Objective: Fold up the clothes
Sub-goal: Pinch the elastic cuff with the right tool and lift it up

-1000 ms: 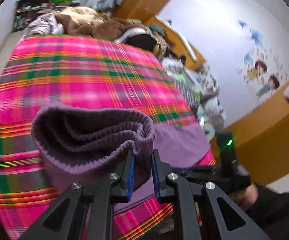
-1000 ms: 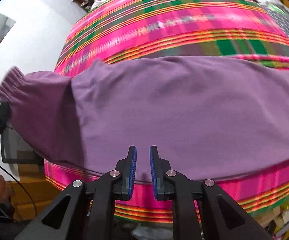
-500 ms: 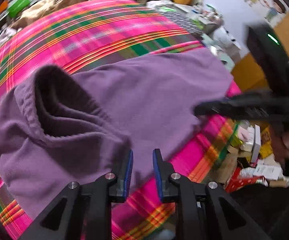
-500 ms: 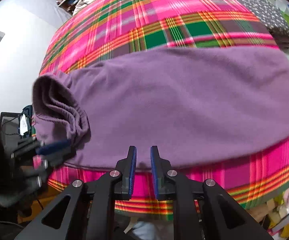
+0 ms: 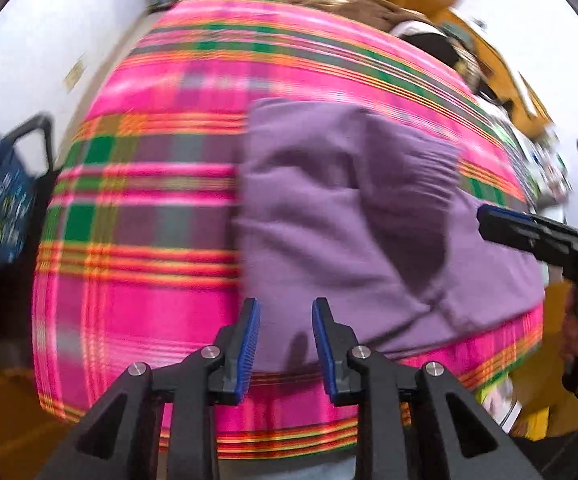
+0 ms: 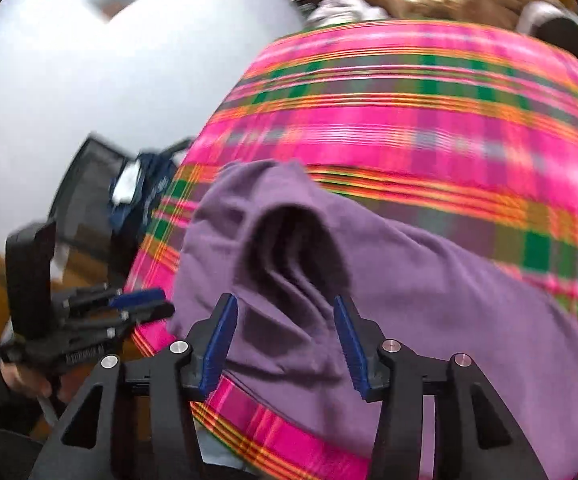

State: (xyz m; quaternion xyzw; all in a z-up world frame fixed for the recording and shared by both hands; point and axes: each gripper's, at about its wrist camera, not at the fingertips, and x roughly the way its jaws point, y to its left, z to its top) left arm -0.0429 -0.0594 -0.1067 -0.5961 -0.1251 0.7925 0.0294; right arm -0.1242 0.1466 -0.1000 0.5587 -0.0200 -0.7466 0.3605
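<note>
**Purple garment loose on the plaid bed**

Both tools have blue ribbed pads on black arms. The left tool [image 5: 285, 336] is partly spread and opening; the right tool [image 6: 285, 344] stands wide and opening. Neither grips anything. Just beyond them the soft purple fleece garment [image 5: 349, 216] lies rumpled, its ribbed cuff [image 6: 289, 248] gaping, on the pink-and-green plaid bed [image 5: 149, 200].

Purple fleece garment [image 5: 341, 216] lies on plaid bed cover [image 5: 145, 208], near its front edge. Partly folded; ribbed cuff [image 6: 289, 248] gapes open.
</note>
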